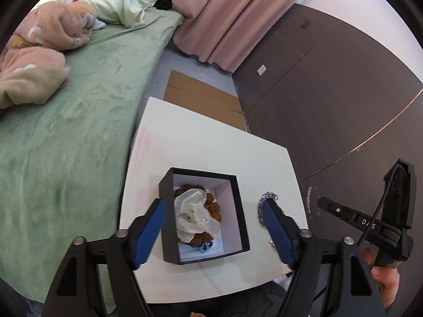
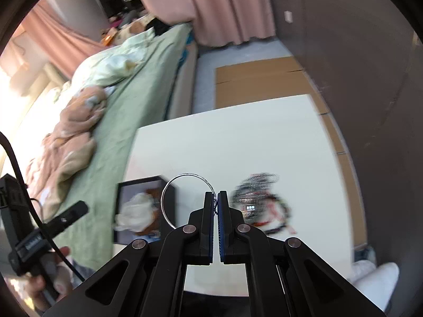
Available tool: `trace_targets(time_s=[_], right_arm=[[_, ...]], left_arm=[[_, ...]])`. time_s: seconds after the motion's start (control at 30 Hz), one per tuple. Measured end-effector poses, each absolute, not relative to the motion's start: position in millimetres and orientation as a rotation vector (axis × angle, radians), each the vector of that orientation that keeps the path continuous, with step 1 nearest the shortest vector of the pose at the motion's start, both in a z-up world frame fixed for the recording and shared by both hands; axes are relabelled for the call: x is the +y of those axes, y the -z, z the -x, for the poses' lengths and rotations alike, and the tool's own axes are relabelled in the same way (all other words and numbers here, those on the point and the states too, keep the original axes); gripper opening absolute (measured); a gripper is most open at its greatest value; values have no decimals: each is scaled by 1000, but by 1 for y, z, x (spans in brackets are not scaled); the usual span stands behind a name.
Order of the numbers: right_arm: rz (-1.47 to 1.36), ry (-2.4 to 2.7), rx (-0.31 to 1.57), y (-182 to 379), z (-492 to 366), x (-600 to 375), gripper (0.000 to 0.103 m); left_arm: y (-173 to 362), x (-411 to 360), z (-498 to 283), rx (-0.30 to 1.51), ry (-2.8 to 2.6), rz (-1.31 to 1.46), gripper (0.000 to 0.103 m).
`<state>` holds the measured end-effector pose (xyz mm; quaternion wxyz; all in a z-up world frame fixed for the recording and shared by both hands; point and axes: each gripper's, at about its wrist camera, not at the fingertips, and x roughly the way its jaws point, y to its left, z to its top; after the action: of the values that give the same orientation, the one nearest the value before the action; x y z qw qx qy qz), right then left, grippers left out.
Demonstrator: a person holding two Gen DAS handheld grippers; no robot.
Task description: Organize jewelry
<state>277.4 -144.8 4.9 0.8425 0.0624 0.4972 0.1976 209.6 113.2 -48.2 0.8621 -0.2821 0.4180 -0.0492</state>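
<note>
Meanwhile, beside a green bed (image 1: 79, 121), the left gripper (image 1: 214, 227) is hanging released over a black box (image 1: 242, 211) on the white table (image 1: 211, 145), its blue pads (image 1: 150, 232) spread to either side of the box's walls and gripping nothing. Inside the box, a pale gauzy pouch (image 1: 194, 214) is lying on top of a brown beaded bracelet (image 1: 211, 207). Just right of the box, a heap of jewelry (image 2: 260, 206), blurred in the right wrist view, is waiting on the table. Further right, the right gripper (image 2: 215, 196) is clenched on a thin wire hoop (image 2: 169, 185) and carrying it clear of the tabletop. By the look of it, the sorting is partway through, with this hoop the piece in hand. The next move likely calls for swinging it left over the box opening and releasing it there, without snagging the pouch.
</note>
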Motion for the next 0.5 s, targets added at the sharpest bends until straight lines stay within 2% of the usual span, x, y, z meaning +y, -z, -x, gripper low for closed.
trace_targets(time_s=[0.1,0.43,0.47,0.5], right_arm=[[-139,-479,1067,-2,-275,-117,4],[-197,-671,1111,13,-271,-43,6],[-194,-684,1135,18,-273,-37,20],[-188,-674,1163,25,-275,-33,46]], left_arm=[[47,122,-204,866,96,603,89],[39,143,-187,839,61,612,90],[38,145,-185,838,56,610,90],[37,146,-184,837,54,609,90]])
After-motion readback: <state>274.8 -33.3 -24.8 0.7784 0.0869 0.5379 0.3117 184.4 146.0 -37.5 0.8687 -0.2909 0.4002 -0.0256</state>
